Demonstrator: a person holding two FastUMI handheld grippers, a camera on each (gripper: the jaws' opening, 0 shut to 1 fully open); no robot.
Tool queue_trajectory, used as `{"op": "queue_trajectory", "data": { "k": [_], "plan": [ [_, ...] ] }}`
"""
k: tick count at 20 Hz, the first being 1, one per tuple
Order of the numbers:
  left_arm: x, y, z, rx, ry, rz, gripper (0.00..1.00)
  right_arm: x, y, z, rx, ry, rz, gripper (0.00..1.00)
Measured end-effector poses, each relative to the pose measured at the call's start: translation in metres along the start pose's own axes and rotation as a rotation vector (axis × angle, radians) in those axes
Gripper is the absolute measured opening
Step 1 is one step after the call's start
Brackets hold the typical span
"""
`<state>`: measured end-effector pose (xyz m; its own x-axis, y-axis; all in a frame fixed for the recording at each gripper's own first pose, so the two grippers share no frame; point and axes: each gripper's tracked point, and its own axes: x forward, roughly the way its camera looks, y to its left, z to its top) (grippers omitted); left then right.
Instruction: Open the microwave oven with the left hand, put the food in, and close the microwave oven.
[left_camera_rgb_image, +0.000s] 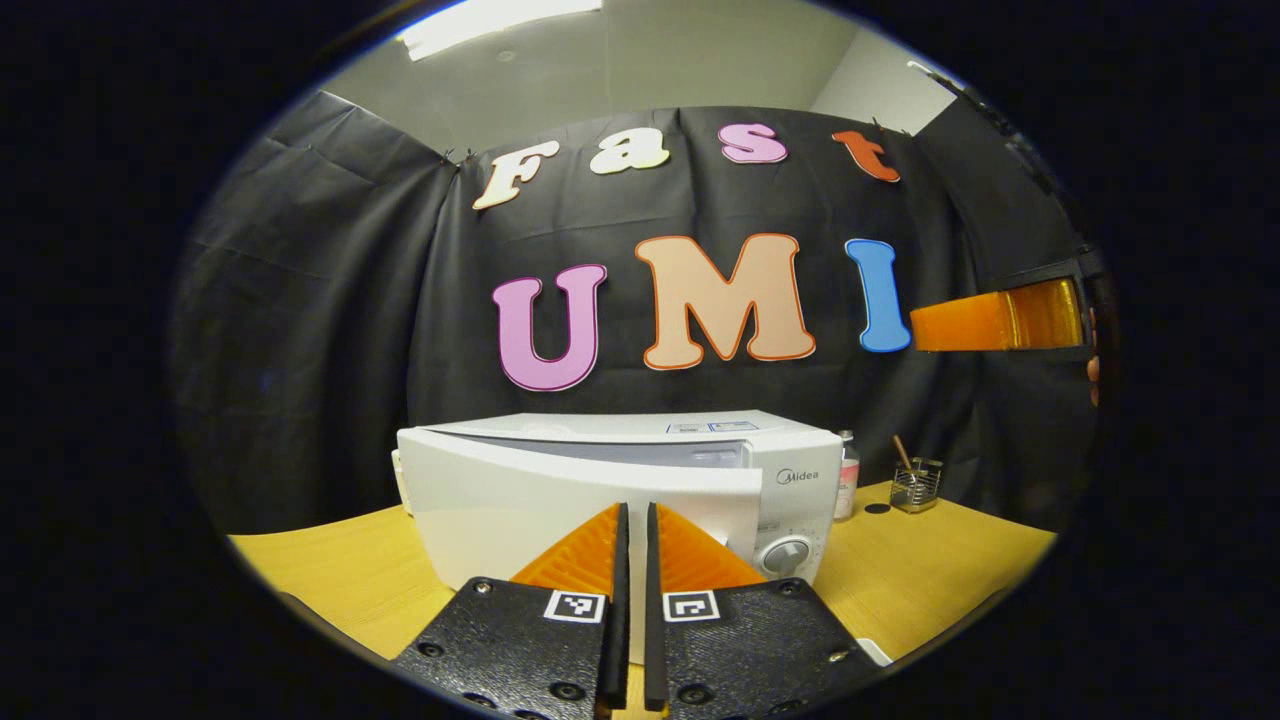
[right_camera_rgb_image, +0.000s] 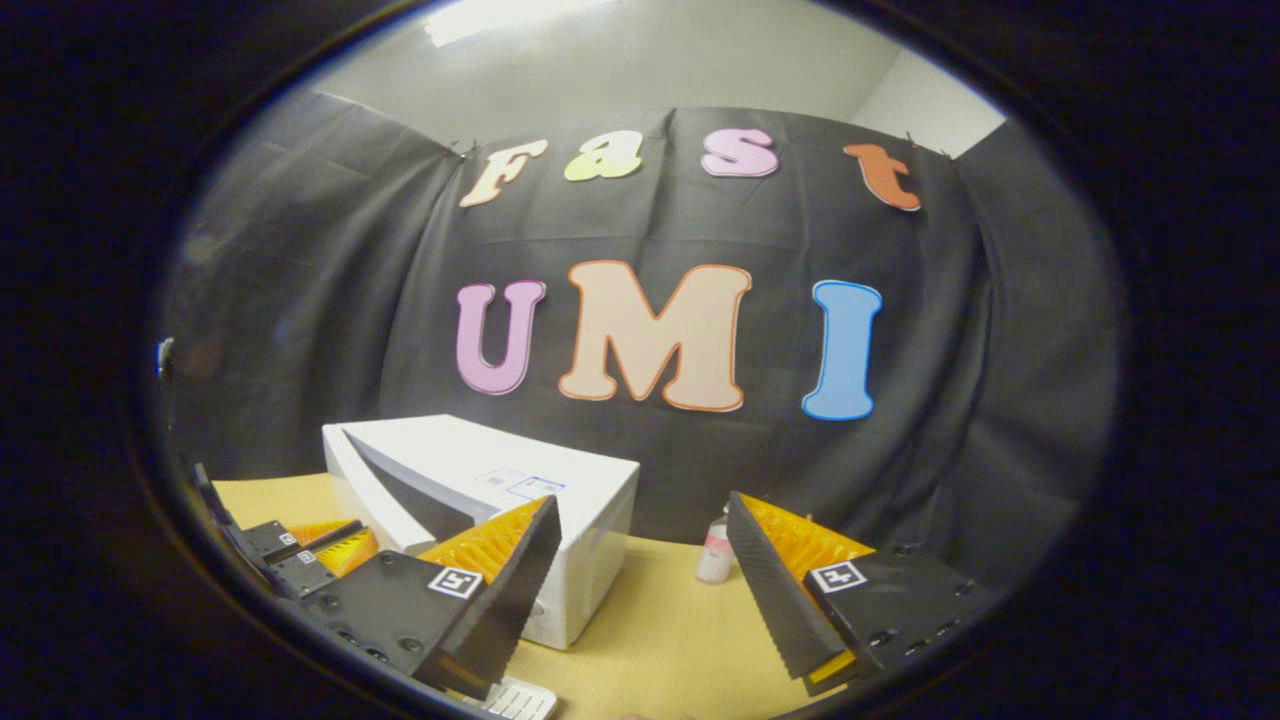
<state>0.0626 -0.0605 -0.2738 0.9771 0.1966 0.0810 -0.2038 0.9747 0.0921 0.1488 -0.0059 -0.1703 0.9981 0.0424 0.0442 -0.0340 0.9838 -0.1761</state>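
The white microwave (left_camera_rgb_image: 700, 430) stands on the wooden table straight ahead in the left gripper view. Its door (left_camera_rgb_image: 540, 500) is ajar, with a grey gap along its top edge. My left gripper (left_camera_rgb_image: 637, 512) is shut with nothing between its fingers and points at the door's right edge; whether it touches the door I cannot tell. One finger (left_camera_rgb_image: 990, 322) of my right gripper hangs high at the right. In the right gripper view my right gripper (right_camera_rgb_image: 642, 500) is wide open and empty, above the table right of the microwave (right_camera_rgb_image: 560, 480). The left gripper (right_camera_rgb_image: 325, 545) sits low at the microwave's front.
A small bottle (left_camera_rgb_image: 847, 485) and a wire holder (left_camera_rgb_image: 916, 487) with a stick in it stand on the table (left_camera_rgb_image: 330, 570) right of the microwave. The bottle (right_camera_rgb_image: 714, 552) also shows between the right fingers. A white object (right_camera_rgb_image: 515, 702) lies at the table's near edge.
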Motion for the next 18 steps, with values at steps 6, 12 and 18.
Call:
{"op": "queue_trajectory", "data": {
  "k": [6,12,18],
  "plan": [
    [0.025,-0.011,-0.007,-0.016,0.008,-0.007,0.07,0.004,-0.008,0.002,0.046,-0.004,0.005,0.97],
    [0.046,-0.011,-0.019,-0.032,0.052,-0.005,0.07,0.017,-0.043,-0.019,0.097,0.062,-0.061,0.97],
    [0.059,-0.01,-0.019,0.03,0.049,0.005,0.07,0.017,-0.068,-0.023,0.144,0.068,-0.115,0.97]
  ]
}}
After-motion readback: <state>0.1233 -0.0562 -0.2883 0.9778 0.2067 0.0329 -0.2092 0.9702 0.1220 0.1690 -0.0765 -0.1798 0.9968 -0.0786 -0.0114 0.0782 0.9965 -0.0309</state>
